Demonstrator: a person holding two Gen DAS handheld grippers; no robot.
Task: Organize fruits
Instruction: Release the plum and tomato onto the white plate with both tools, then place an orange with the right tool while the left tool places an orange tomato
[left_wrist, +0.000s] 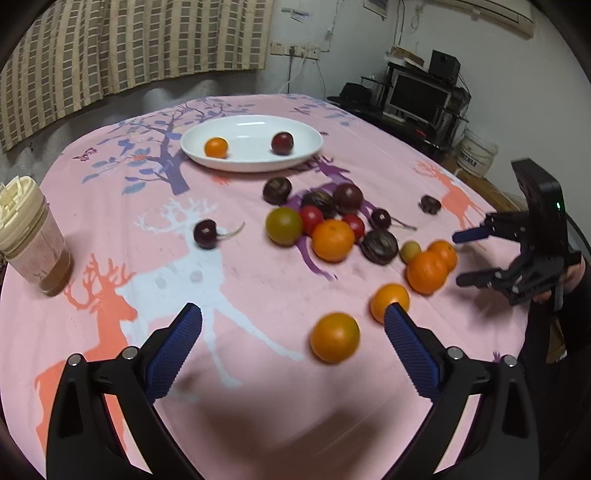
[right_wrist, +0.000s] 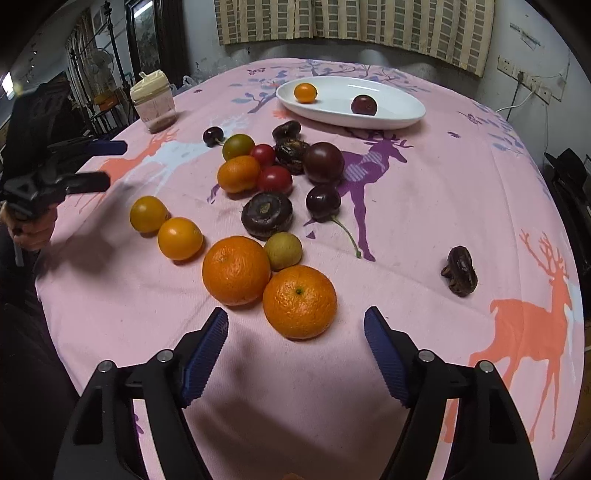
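While both grippers' fingers (right_wrist: 384, 347) gape wide and empty, an orange (right_wrist: 299, 301) lies just ahead between the right pair.

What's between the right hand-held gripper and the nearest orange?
Nothing visible. The right hand-held gripper is open, and the nearest orange lies just ahead of its fingertips on bare tablecloth. A second orange touches the first on the left.

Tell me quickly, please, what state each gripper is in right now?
Left gripper: open, holding nothing.
Right gripper: open, holding nothing.
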